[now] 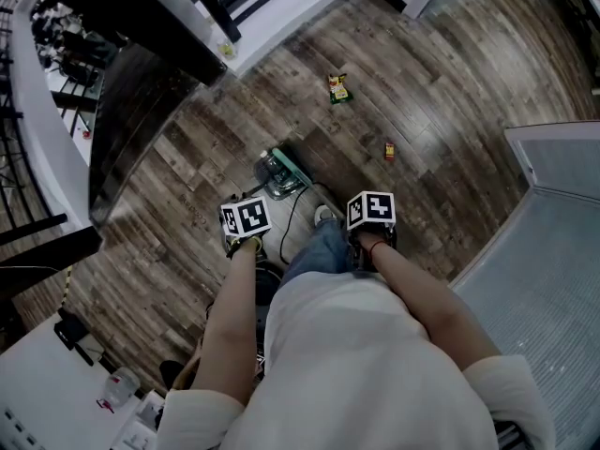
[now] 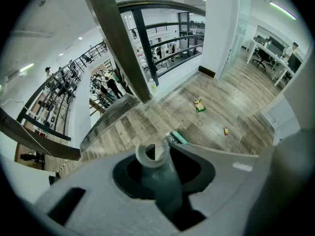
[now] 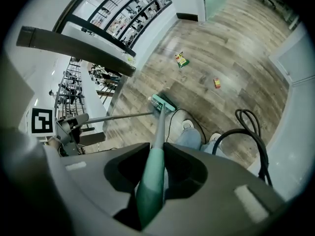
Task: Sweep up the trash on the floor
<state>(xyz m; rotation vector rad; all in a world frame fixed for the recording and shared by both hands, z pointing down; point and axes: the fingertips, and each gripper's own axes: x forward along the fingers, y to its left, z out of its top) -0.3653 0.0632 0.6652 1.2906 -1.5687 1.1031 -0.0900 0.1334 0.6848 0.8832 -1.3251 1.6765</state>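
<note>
Left gripper point(image 2: 156, 157) clamps a grey tubular handle point(image 2: 160, 178), right gripper point(image 3: 156, 154) grips a teal broom handle point(image 3: 149, 183); green-and-yellow wrapper point(image 1: 339, 89) lies far on wood-plank floor point(image 1: 450, 82).

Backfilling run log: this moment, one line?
left gripper shut on grey handle | right gripper shut on broom handle | wrapper, red scrap unswept

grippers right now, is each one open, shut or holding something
Left gripper: shut on the grey pole.
Right gripper: shut on the teal broom handle.
</note>
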